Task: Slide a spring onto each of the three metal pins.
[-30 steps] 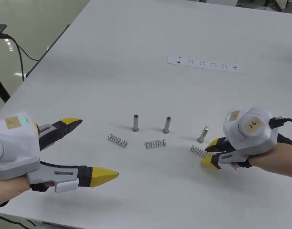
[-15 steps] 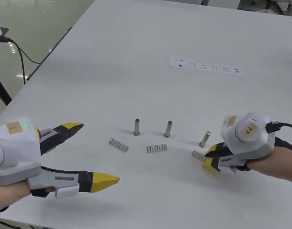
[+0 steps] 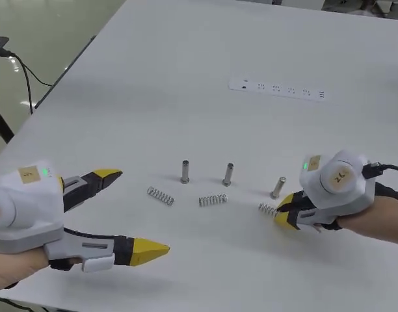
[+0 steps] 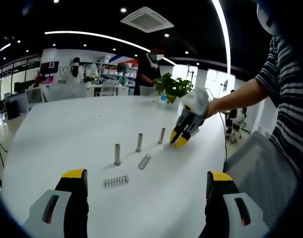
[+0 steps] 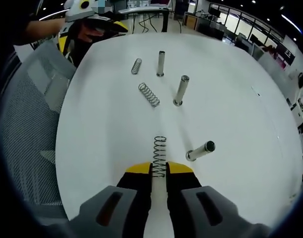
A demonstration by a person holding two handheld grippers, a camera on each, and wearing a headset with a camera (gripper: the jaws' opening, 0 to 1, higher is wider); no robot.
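Right spring (image 3: 267, 208) lies flat on the white table (image 3: 186, 78), its near end caught between the yellow tips of the right gripper (image 3: 281, 211). In the right gripper view we see those jaws closed down on it to a narrow slit, the coil sticking out forward past the tips. We mark the right pin (image 3: 278, 186) just beyond that spring, standing on the table, close by but apart from it. Middle spring (image 3: 212, 199) lies loose just on the near side of the middle pin (image 3: 228, 173), not touching it. Left spring (image 3: 160, 195) lies loose too, near and a bit left of the left pin (image 3: 185, 170). We count three pins standing in a row across the table, all bare. Left gripper (image 3: 142, 211) hovers at the near left, well apart from the springs and pins, jaws spread wide with nothing between them. We see the same wide gap in the left gripper view, the row of pins on the table beyond it. Power strip (image 3: 277, 89) lies at the far side of the table, right of centre.
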